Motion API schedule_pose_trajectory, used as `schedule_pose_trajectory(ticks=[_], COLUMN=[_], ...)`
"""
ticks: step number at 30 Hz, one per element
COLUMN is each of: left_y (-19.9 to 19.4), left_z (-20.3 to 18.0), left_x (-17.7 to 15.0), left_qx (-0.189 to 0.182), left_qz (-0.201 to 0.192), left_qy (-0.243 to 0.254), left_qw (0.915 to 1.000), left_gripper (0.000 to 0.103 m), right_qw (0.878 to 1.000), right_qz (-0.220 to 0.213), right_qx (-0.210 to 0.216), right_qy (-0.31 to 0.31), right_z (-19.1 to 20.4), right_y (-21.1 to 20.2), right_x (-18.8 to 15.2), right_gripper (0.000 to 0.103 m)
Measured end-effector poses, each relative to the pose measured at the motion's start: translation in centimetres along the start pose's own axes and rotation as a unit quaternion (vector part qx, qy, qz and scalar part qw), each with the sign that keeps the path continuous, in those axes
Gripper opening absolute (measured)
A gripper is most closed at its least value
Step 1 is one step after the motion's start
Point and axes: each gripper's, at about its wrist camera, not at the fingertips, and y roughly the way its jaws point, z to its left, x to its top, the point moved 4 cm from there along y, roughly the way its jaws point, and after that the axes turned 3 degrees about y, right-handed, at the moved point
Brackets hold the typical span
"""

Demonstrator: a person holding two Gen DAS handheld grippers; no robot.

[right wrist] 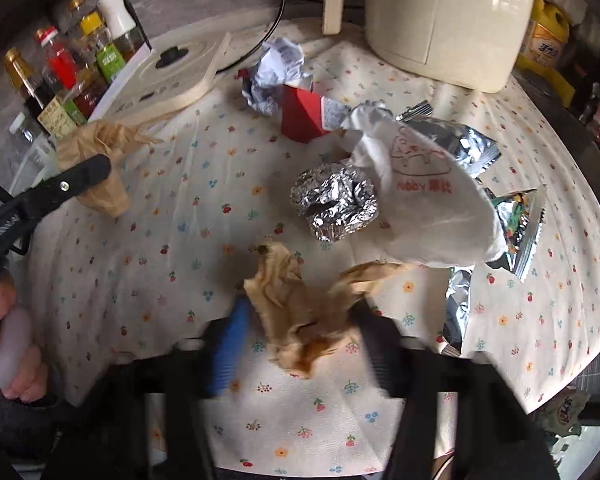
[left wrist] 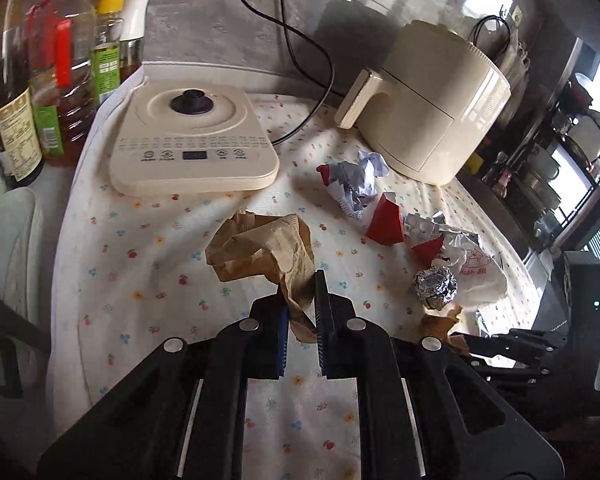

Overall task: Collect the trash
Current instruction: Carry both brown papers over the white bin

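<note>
My left gripper [left wrist: 302, 296] is shut on the tail of a crumpled brown paper bag [left wrist: 264, 252], which also shows at the left of the right wrist view [right wrist: 100, 148]. My right gripper [right wrist: 300, 312] is blurred, its jaws set around a second brown paper wad [right wrist: 296, 312]; I cannot tell if they grip it. Beyond lie a foil ball [right wrist: 336, 200], a white printed wrapper [right wrist: 428, 208], a red carton [right wrist: 300, 116], a crumpled white-blue paper [right wrist: 276, 72] and silver snack bags [right wrist: 460, 140]. The foil ball [left wrist: 436, 288] and red carton [left wrist: 386, 220] also show in the left wrist view.
A cream induction cooker [left wrist: 192, 140] and a cream air fryer [left wrist: 432, 104] stand at the back of the flowered cloth [left wrist: 140, 280]. Oil and sauce bottles [left wrist: 52, 80] stand at the left. A black cable [left wrist: 300, 40] runs behind. The table edge curves on the right.
</note>
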Motion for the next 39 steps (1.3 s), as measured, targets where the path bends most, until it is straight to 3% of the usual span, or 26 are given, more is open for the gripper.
schedule_pose_trajectory(ticks=[9,16,23,30,39], left_y=[-2.1,-5.0,-5.9,-5.6,-3.8], left_z=[-0.7,-5.8,-11.0,-16.5,-25.6], left_x=[-2.2,-4.0,-6.3,-7.8,-11.6], left_qx=[0.042,0.056,0.062,0.039,-0.039], left_qz=[-0.002,-0.020,-0.017,-0.004,0.030], left_qy=[-0.009,-0.020,-0.007,0.032,0.106], left_qw=[0.9991,0.9980,0.9979,0.9987,0.9931], left_gripper=[0.012,0.012,0.012,0.012,0.012], right_qw=[0.997,0.990,0.986,0.986,0.982], right_qz=[-0.034,-0.085,-0.123,-0.149,-0.165], right_qx=[0.068,0.099,0.111,0.070,0.009], right_qy=[-0.021,-0.049,-0.028,0.010,0.092], right_z=[0.4,-2.3,-7.1,-12.9,-20.8], right_y=[-2.6,-7.7,-11.2,-13.5,-16.6], right_x=[-1.3,-3.4,-6.0,-9.3,-15.9], right_gripper=[0.021,0.022,0.022,0.022,0.023])
